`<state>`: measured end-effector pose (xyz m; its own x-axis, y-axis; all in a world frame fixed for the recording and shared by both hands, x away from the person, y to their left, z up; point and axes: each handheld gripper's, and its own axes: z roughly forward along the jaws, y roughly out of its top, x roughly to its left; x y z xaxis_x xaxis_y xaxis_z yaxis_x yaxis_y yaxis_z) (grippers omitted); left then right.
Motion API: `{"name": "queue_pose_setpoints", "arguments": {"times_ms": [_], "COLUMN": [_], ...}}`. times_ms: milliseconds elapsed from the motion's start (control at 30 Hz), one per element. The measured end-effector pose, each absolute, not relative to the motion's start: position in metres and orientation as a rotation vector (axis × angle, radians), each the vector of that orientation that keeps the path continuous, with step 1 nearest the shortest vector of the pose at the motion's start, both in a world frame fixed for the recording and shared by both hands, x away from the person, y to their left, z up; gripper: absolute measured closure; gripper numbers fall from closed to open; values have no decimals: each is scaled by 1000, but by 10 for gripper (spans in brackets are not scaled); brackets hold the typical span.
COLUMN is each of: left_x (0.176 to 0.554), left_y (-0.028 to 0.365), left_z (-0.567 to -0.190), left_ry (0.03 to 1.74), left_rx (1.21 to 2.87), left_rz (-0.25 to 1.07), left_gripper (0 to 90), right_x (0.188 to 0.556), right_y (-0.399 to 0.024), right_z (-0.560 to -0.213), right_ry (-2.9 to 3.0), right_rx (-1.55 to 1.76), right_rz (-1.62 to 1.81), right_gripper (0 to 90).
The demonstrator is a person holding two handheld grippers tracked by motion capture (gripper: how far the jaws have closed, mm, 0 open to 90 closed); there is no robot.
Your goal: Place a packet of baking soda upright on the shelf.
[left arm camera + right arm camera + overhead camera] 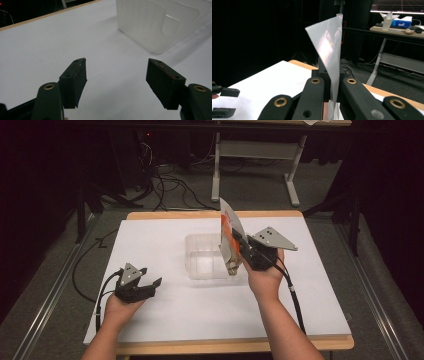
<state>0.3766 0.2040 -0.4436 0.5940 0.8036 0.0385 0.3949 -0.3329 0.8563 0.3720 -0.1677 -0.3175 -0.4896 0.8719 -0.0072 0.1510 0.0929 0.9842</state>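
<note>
High view overlooks table [165, 320]; left tongs' camera sits close, perhaps sharing container [150, 22].

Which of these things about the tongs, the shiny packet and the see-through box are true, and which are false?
1. The right tongs are shut on the flat, shiny silver and orange foil packet. True.
2. The left tongs are holding a red ball. False: they are open, with nothing between them.
3. The clear, square plastic box stands on the white table cover. True.
4. The foil packet lies flat on the table. False: it is held up on edge, at the box's right side.
5. The left tongs touch the plastic box. False: they are apart from it.
</note>
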Motion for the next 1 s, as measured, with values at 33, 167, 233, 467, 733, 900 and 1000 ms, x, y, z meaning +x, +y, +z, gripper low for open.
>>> {"name": "queue_pose_setpoints", "arguments": {"times_ms": [33, 167, 233, 467, 733, 900, 1000], "left_x": [377, 376, 376, 376, 376, 376, 376], "left_y": [204, 204, 204, 204, 204, 204, 204], "left_z": [-444, -443, -443, -443, -443, -443, -443], "left_ry": [956, 953, 950, 947, 943, 939, 939], "left_rx": [1943, 1942, 1945, 1942, 1948, 1952, 1951], "left_rz": [590, 587, 590, 585, 582, 581, 580], "left_gripper": [332, 332, 332, 332, 332, 332, 331], "right_x": [375, 379, 382, 394, 410, 416, 422], "right_y": [-163, -156, -152, -135, -117, -110, -105], "right_z": [-319, -321, -323, -327, -336, -341, -345], "right_ry": [1745, 1756, 1762, 1780, 1803, 1808, 1806], "right_rx": [1000, 1001, 995, 991, 992, 994, 995], "right_rz": [1452, 1449, 1453, 1458, 1451, 1446, 1439], "right_gripper": [900, 900, 900, 900, 900, 900, 900]}}
